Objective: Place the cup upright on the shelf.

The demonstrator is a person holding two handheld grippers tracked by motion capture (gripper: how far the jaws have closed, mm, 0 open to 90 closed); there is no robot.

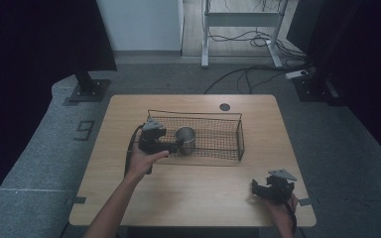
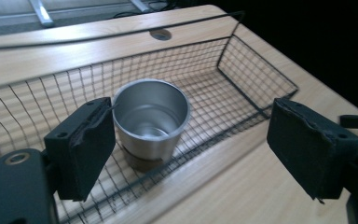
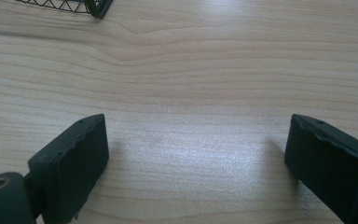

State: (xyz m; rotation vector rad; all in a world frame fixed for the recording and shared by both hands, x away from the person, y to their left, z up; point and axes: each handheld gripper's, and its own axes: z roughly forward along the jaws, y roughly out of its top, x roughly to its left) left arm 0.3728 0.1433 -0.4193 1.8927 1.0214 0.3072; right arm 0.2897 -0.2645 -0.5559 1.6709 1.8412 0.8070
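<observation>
A steel cup (image 1: 185, 140) stands upright in the left part of a black wire basket (image 1: 193, 115) at the table's middle. My left gripper (image 1: 176, 147) hovers at the basket's near left side, aimed at the cup. In the left gripper view the cup (image 2: 150, 119) sits just beyond the left pad (image 2: 81, 147). The jaws stand wide apart and the left gripper (image 2: 191, 154) is open, with the basket (image 2: 256, 79) wall behind it. My right gripper (image 1: 255, 188) rests near the table's front right corner. It is open over bare wood (image 3: 196, 163).
A round cable hole (image 1: 224, 107) lies in the tabletop behind the basket. A corner of the basket (image 3: 98, 7) appears at the top left of the right gripper view. A white desk frame (image 1: 206, 34) and cables (image 1: 258, 39) lie on the floor beyond the table.
</observation>
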